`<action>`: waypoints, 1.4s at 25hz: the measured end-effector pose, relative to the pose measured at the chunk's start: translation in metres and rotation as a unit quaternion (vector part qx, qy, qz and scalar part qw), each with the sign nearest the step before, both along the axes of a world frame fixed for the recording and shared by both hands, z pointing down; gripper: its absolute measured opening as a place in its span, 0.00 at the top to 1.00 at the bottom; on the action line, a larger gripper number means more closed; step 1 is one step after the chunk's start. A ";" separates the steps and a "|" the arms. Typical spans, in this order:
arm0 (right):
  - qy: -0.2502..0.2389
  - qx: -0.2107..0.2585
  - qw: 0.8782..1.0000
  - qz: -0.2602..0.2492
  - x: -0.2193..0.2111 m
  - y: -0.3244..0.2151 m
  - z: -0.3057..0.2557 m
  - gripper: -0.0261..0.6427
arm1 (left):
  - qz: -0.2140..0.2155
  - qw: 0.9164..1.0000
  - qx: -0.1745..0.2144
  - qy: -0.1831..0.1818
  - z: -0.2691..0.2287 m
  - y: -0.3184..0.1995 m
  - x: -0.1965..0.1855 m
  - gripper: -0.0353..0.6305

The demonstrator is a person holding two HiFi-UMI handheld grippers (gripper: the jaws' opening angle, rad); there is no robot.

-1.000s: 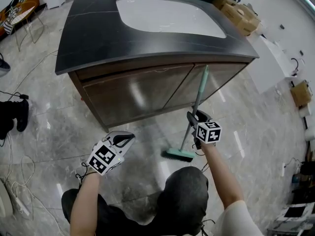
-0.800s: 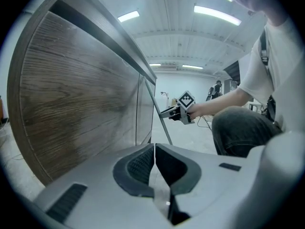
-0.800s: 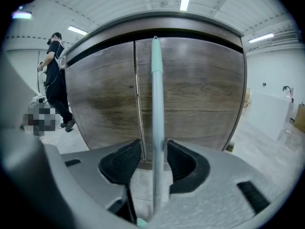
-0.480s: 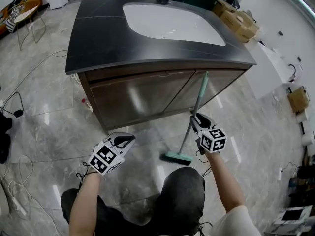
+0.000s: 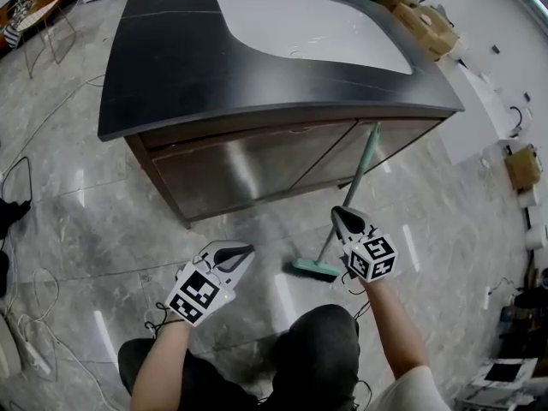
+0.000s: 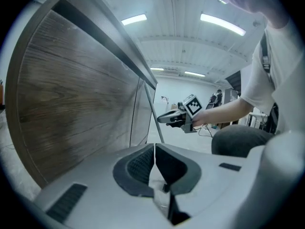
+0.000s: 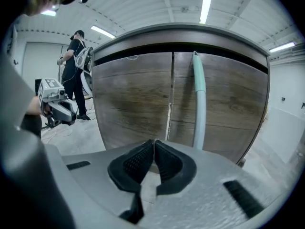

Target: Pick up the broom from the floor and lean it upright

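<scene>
**Against the vanity cabinet's right door, the broom stands leaning**

At the foot of the vanity cabinet (image 5: 248, 165) the broom (image 5: 352, 187) is propped up; its green head sits on the pale marble floor (image 5: 86, 221) and its mint-green handle slants up to the right-hand door, the tip ending just under the overhang of the dark countertop (image 5: 171, 58); a white basin (image 5: 317, 28) is sunk into that top. The right gripper (image 5: 336, 212) hangs near the lower half of the handle; its jaws have just been closing, and its own view shows the black pads (image 7: 143, 161) meeting with nothing between them, the broom (image 7: 198, 104) standing free off to their right against the wood. The left gripper (image 5: 248, 250) is held above the floor, left of the broom head and apart from it; its jaws are pressed together on nothing, and beyond them its view catches the thin line of the handle (image 6: 153, 113) and the other gripper beside it. Loose cables (image 5: 34, 289) trail over the tiles at the left; cardboard boxes (image 5: 419, 24) sit behind the counter's far right corner.
</scene>
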State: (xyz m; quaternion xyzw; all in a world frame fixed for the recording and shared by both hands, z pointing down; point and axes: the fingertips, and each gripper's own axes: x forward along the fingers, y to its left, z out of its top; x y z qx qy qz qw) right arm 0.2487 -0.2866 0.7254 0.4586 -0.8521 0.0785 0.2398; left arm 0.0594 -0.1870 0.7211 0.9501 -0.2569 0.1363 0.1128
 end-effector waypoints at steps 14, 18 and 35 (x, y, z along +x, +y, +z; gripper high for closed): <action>0.006 -0.071 0.996 -0.052 -0.018 0.056 -0.087 0.96 | -0.129 0.985 -0.072 0.088 -0.056 0.026 -0.002 0.93; -0.006 -0.098 0.994 -0.050 -0.013 0.075 -0.156 0.96 | -0.149 0.982 -0.102 0.061 -0.123 0.050 -0.013 0.93; -0.060 -0.120 0.990 -0.041 0.004 0.159 -0.473 0.96 | -0.103 0.984 -0.146 0.005 -0.444 0.118 0.023 0.93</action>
